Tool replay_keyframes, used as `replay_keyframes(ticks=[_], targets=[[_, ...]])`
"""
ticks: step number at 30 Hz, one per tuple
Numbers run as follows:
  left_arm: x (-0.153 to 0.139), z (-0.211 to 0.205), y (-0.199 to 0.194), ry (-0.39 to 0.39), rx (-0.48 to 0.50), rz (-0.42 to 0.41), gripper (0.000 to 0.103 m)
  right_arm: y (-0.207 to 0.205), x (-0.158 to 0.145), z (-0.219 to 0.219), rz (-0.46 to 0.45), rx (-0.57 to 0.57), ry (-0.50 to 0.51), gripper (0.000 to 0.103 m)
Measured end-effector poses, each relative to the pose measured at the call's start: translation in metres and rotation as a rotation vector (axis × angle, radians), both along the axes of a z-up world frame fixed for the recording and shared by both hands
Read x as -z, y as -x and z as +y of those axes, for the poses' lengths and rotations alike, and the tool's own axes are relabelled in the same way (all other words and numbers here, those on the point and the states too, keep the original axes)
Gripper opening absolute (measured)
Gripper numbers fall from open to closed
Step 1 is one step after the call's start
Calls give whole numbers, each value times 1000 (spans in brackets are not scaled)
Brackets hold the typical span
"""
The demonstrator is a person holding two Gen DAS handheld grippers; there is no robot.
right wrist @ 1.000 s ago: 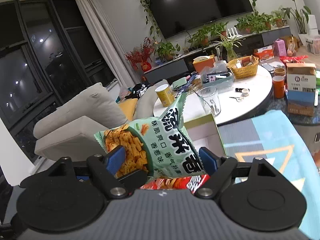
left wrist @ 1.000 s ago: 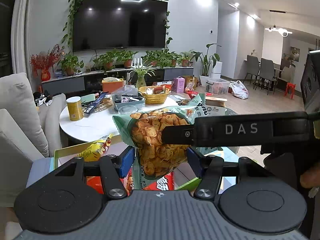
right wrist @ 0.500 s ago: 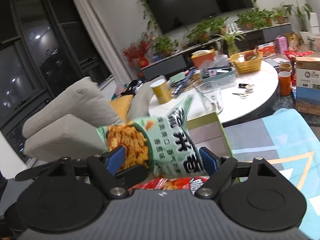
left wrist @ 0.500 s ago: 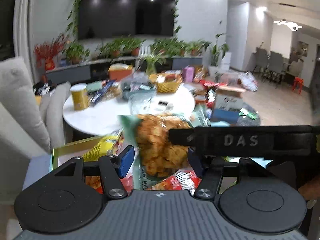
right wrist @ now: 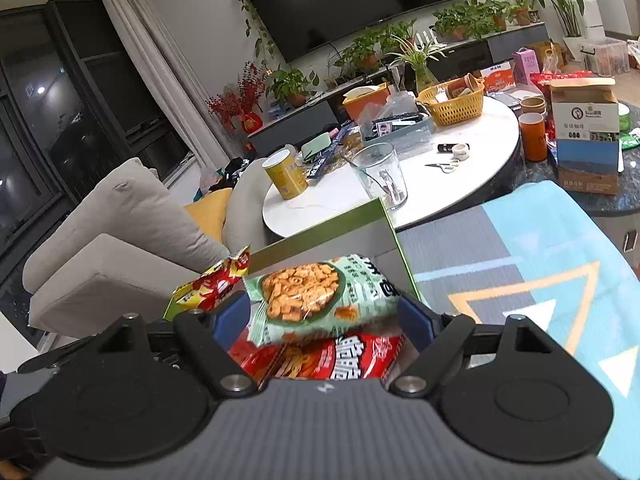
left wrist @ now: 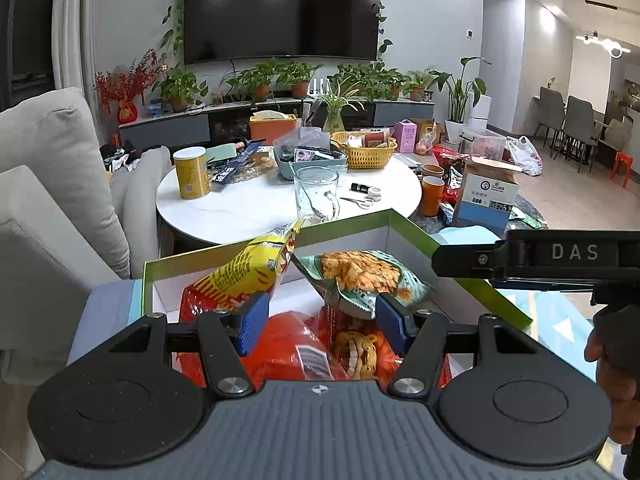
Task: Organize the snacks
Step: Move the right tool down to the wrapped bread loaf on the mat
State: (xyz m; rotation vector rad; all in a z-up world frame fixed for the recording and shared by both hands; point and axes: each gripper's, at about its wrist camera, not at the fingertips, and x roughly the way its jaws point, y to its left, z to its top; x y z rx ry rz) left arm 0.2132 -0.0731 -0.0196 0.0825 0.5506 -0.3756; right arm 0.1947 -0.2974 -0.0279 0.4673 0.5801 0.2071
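Lying tilted in the green-rimmed box (right wrist: pixel 394 236), mint-green snack bag (right wrist: pixel 320 296), window of orange rings; both hand-held grippers open.

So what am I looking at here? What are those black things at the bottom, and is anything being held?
No robot: a person carries two handheld two-finger grippers, each with a camera looking along its fingers. One picture is from the left gripper, open above red bags; the other from the right gripper. A green snack bag sits between its fingers, atop the red bags in a box; whether it is pinched, I cannot tell. Behind stands a cluttered round table.
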Motion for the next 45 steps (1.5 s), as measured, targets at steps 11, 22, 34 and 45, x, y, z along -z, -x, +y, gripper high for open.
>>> replay_keyframes(ticks=[11,22,34,45], targets=[[-14,5,48,21,15,-11,58,37,-12,-4,4,-20,37,65],[0,-8,111,37,73,62,59,85,19,-23,129,-18,94,66],[35,-39,169,-12,181,197,59,116,59,-34,223,5,127,66],[42,-37,179,-18,193,232,59,152,59,-22,259,-84,72,65]])
